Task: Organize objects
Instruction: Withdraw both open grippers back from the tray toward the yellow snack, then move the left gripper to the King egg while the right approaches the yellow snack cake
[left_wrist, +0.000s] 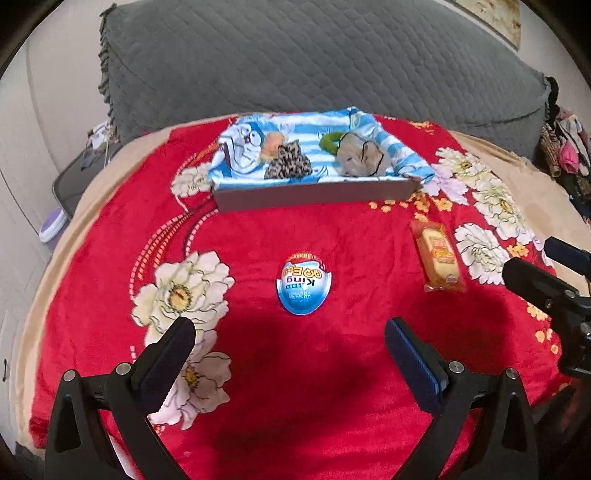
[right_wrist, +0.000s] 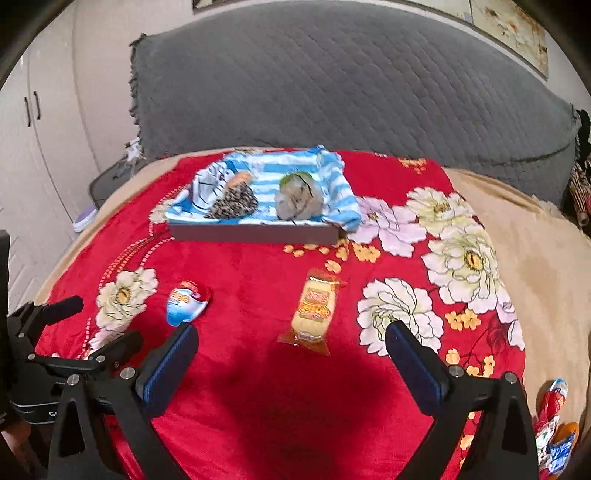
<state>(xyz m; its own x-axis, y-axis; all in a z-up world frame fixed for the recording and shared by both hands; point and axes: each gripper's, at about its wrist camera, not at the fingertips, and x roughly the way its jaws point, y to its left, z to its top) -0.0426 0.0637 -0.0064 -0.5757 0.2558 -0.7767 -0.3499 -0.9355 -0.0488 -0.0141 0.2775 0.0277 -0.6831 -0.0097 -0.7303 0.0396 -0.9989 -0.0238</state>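
A blue-and-white egg-shaped candy pack (left_wrist: 304, 282) (right_wrist: 187, 302) lies on the red flowered blanket, just ahead of my left gripper (left_wrist: 290, 345), which is open and empty. An orange wrapped snack cake (left_wrist: 439, 256) (right_wrist: 312, 312) lies to its right, ahead of my open, empty right gripper (right_wrist: 291, 350). Farther back sits a shallow grey box (left_wrist: 314, 195) (right_wrist: 255, 233) lined with a blue striped cartoon cloth. It holds a leopard-print bundle (left_wrist: 290, 166) (right_wrist: 232, 205), a beige bundle (left_wrist: 360, 158) (right_wrist: 297, 201) and a green ring (left_wrist: 328, 142).
The right gripper's body (left_wrist: 546, 280) shows at the right edge of the left wrist view; the left gripper's body (right_wrist: 55, 332) shows at the left of the right wrist view. A grey quilted cushion (left_wrist: 314, 59) rises behind the box. Snack wrappers (right_wrist: 554, 424) lie at the near right.
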